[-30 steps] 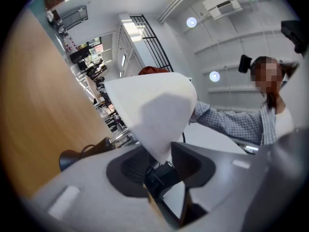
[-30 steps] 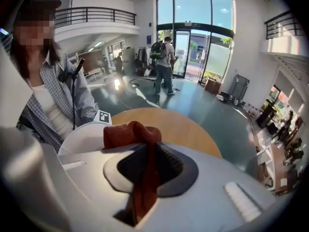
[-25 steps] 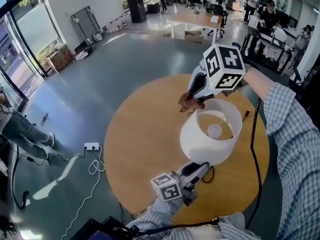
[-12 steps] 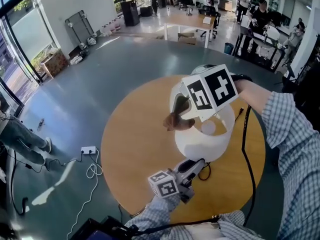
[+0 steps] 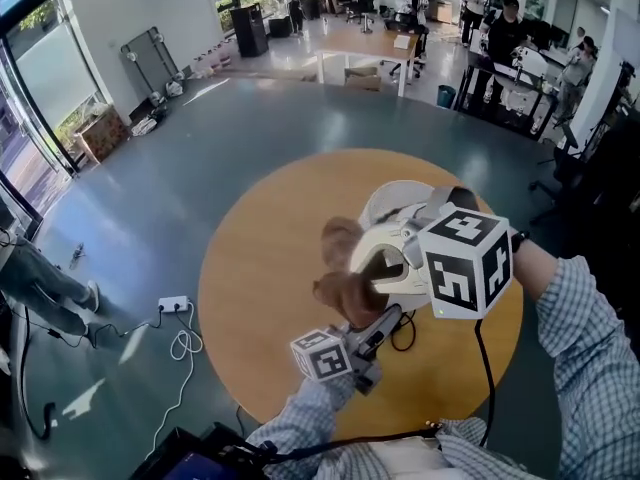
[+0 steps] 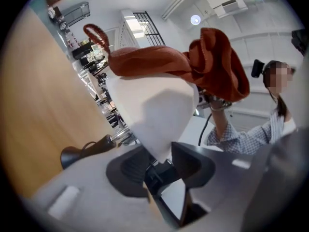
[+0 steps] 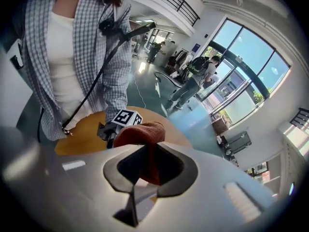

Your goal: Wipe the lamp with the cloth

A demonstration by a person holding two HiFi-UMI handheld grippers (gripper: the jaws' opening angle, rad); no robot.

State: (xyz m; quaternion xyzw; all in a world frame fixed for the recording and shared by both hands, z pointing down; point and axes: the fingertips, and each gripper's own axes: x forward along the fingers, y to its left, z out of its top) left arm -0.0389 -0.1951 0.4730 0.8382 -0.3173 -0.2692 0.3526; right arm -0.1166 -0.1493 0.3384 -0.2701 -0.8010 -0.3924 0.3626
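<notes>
The lamp's white shade (image 5: 395, 203) stands over the round wooden table (image 5: 260, 258), mostly hidden by my right gripper (image 5: 368, 283) and its marker cube. That gripper is shut on a rust-brown cloth (image 5: 342, 290), which hangs against the shade's near left side. In the right gripper view the cloth (image 7: 143, 134) is pinched between the jaws of the right gripper (image 7: 147, 173). My left gripper (image 5: 383, 320) reaches in from below. In the left gripper view the left gripper (image 6: 161, 161) is shut on the narrow lower part of the shade (image 6: 149, 110), with the cloth (image 6: 203, 62) draped over its top.
A black cord (image 5: 480, 368) runs off the table's near right edge. The lamp's dark base (image 6: 72, 156) rests on the tabletop. On the floor to the left lie a white power strip (image 5: 172, 305) and cables. Desks and people fill the far room.
My right gripper has swung the cloth from the shade's far rim round its left side to the near side, rolling as it went. The left gripper has kept its hold.
</notes>
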